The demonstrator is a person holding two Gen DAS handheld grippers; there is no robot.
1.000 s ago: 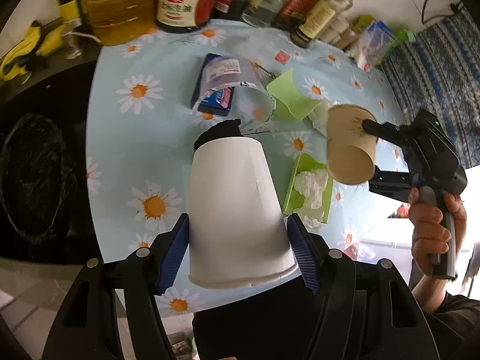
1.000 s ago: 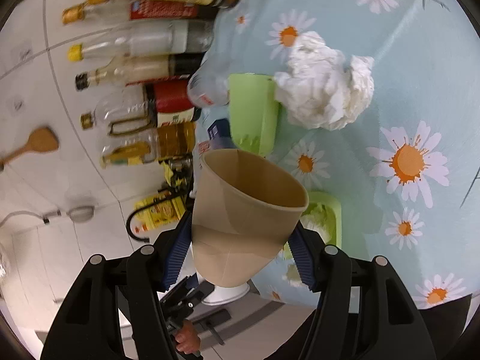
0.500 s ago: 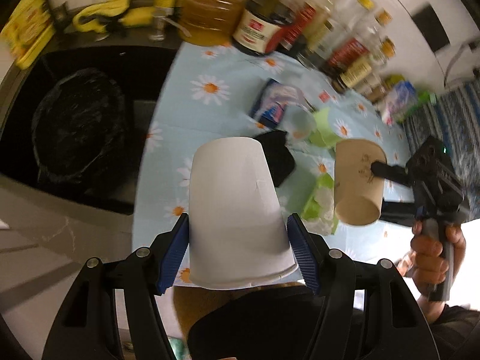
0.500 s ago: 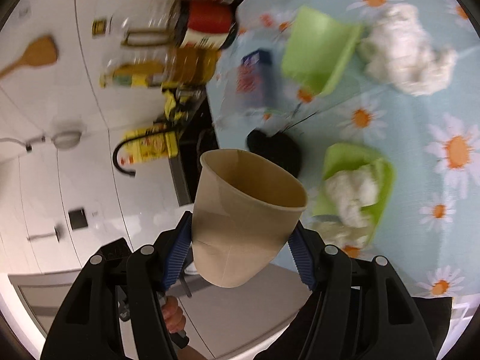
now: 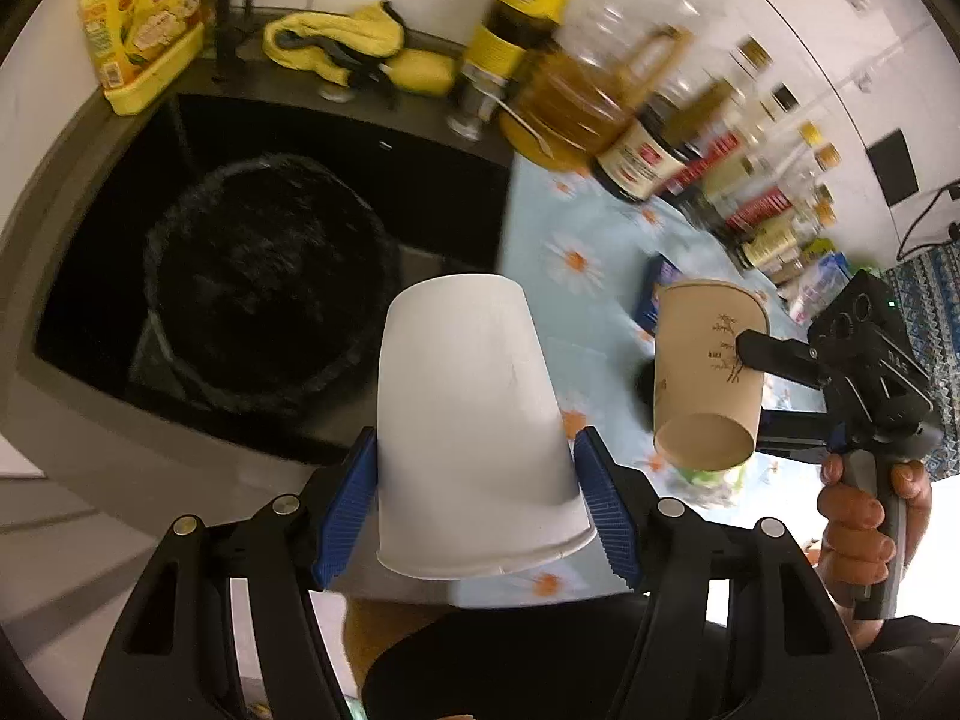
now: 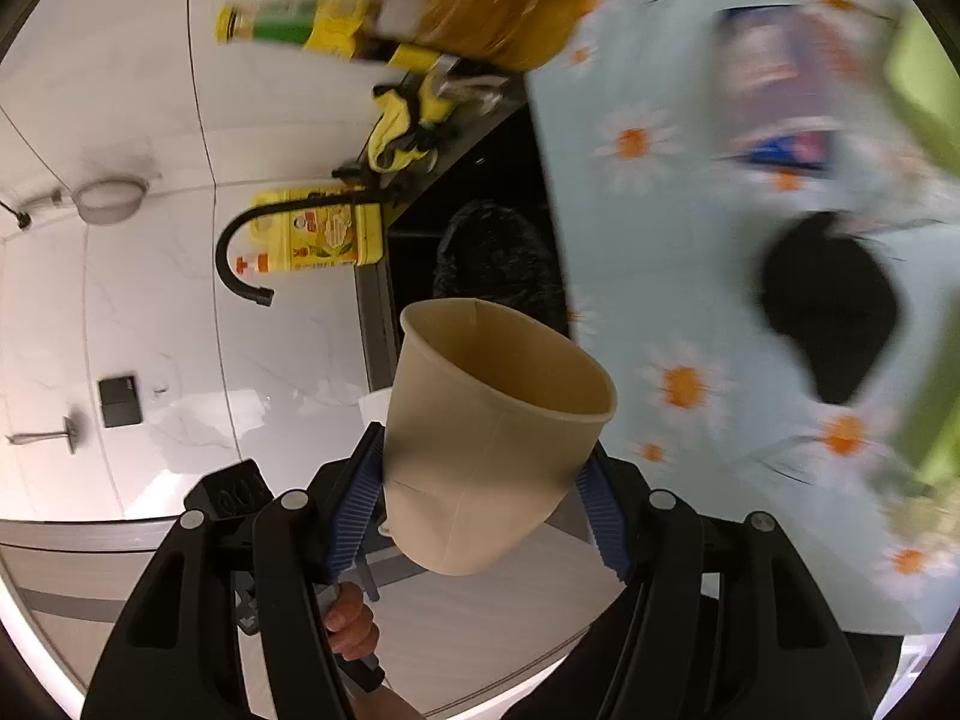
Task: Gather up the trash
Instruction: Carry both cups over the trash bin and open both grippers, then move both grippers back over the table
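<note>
My left gripper is shut on a white paper cup, held upside down above the table's left edge. Beyond it a bin lined with a black bag stands in the dark sink recess; it also shows in the right wrist view. My right gripper is shut on a brown paper cup. That brown cup and the right gripper show at the right of the left wrist view, above the daisy-print tablecloth.
Oil and sauce bottles line the back of the table. A yellow detergent pack and yellow cloth sit behind the sink. On the cloth lie a black lid, a blue packet, green trash.
Both grippers have swung left with their cups, from over the table toward the sink. The black-lined bin has come to the middle of the left wrist view.
</note>
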